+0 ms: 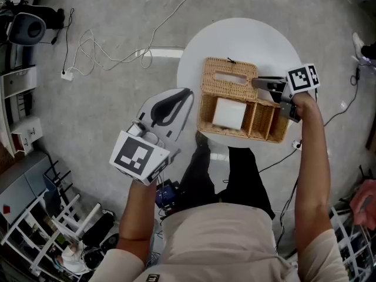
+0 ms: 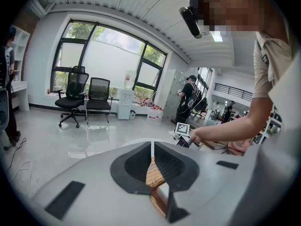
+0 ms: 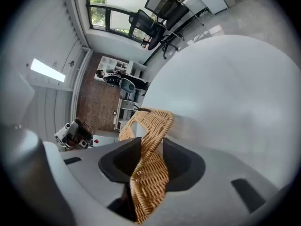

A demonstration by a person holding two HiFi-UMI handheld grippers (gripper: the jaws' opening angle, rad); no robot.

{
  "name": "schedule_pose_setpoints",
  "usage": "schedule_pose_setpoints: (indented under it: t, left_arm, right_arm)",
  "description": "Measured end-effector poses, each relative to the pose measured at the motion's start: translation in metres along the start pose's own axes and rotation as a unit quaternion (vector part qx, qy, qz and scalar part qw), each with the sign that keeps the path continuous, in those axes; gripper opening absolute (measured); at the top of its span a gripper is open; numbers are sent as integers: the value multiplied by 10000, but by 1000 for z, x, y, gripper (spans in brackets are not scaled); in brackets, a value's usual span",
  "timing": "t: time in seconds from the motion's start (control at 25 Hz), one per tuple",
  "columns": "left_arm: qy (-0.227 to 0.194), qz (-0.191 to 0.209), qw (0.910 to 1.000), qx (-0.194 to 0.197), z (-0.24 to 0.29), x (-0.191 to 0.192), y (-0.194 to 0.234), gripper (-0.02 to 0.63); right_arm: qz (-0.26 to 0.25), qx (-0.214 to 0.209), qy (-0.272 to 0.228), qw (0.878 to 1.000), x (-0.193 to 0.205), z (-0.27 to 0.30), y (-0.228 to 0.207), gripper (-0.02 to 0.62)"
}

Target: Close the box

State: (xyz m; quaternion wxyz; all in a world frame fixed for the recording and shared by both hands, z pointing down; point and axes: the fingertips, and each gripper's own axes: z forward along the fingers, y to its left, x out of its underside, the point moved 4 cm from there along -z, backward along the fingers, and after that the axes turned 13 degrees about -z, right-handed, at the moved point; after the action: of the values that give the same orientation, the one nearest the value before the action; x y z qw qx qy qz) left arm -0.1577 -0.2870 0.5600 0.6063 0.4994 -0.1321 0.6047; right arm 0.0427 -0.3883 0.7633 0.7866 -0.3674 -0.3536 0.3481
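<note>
Looking down from the head camera, I've got the wicker box (image 1: 242,133) on the round white table (image 1: 247,37), sitting toward the side nearest me. Its lid (image 1: 226,90) is open, swung back on the far side of the box, with a long slot cut in it facing up at the camera. Inside, the box is divided. The big compartment on the left holds a white pack (image 1: 229,113), and two narrower compartments sit to the right of it.

Right gripper (image 1: 258,82) is in at the lid's right-hand edge. In the right gripper view the woven panel runs straight up between the two jaws, and the dark pads sit hard against it on both sides, so I read that as clamped on the lid. The lid tilts up and away over the white tabletop there.

Left gripper (image 1: 189,93) is off the table's left edge, just beside the box's left wall and not touching it. In the left gripper view its jaws are together at the tips with nothing between them, only a sliver of wicker showing through the gap below.

Off to the side, a white cable (image 1: 111,54) loops across the grey floor. Two office chairs (image 2: 77,98) stand by the big window in the left gripper view.
</note>
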Motion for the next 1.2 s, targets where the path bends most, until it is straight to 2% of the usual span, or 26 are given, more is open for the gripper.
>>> schedule_pose_setpoints:
  t: [0.16, 0.64, 0.88, 1.2]
  left_arm:
    - [-13, 36, 10000, -15, -1, -2, -1, 21]
    - [-152, 186, 9997, 13, -21, -15, -13, 21]
    - [-202, 274, 9994, 35, -31, -23, -16, 21]
    - [-236, 353, 9991, 62, -46, -26, -23, 22]
  right_arm:
    - [-2, 32, -84, 10000, -3, -6, 4, 109]
    - [-674, 344, -615, 9952, -11, -40, 47, 34]
    - [-989, 541, -599, 9918, -9, -49, 69, 37]
    - [-1520, 572, -576, 9850, 4, -53, 97, 54]
